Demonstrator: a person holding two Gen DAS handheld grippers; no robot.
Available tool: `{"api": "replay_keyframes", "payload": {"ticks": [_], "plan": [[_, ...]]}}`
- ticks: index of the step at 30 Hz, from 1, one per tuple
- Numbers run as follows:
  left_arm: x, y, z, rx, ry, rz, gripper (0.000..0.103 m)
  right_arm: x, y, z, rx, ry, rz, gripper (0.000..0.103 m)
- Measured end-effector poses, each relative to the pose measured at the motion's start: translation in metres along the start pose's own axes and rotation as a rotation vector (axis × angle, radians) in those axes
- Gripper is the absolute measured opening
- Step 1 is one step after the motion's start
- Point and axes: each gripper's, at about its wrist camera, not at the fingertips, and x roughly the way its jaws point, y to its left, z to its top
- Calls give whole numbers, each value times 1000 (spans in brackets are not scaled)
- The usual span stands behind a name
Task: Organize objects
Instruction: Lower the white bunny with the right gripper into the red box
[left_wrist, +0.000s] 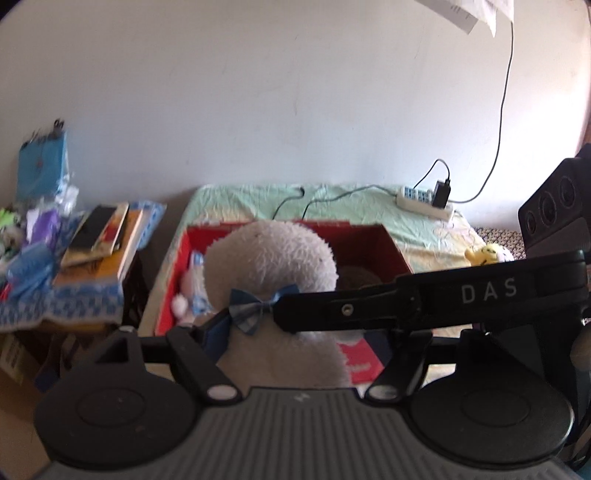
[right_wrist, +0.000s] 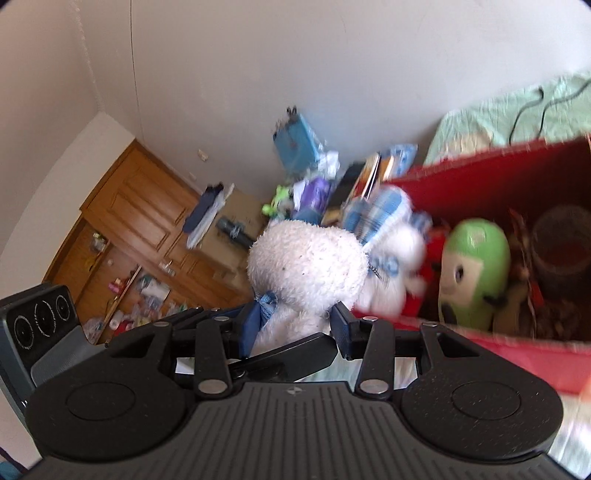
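Plush (right_wrist: 306, 266), white with a blue bow, sits clamped between my right gripper (right_wrist: 295, 328) fingers and my left gripper (left_wrist: 295, 328) fingers, the red box (right_wrist: 480, 184) just beyond them.

White fluffy plush toy (left_wrist: 273, 266) at frame centre, wearing a blue checked bow (left_wrist: 255, 304). Red box (left_wrist: 388, 251) behind it. Pale green sheet (left_wrist: 351, 203) on the bed, upper centre. Yellow toy (left_wrist: 480, 254) at right. In the right wrist view: green toy (right_wrist: 474, 269) inside the red box, brown wooden cabinet (right_wrist: 147, 221) at left. Both grippers are black with dark blue pads (right_wrist: 341, 325).
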Motion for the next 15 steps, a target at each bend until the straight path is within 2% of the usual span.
{"api": "replay_keyframes", "payload": {"ticks": [3, 7, 15], "plan": [[18, 9, 8, 14, -4, -21, 74, 13, -5, 9, 0, -34, -37, 45], [53, 22, 17, 6, 30, -60, 74, 32, -21, 19, 0, -61, -107, 45], [109, 42, 16, -5, 119, -132, 74, 57, -51, 25, 50, -60, -218, 45]]}}
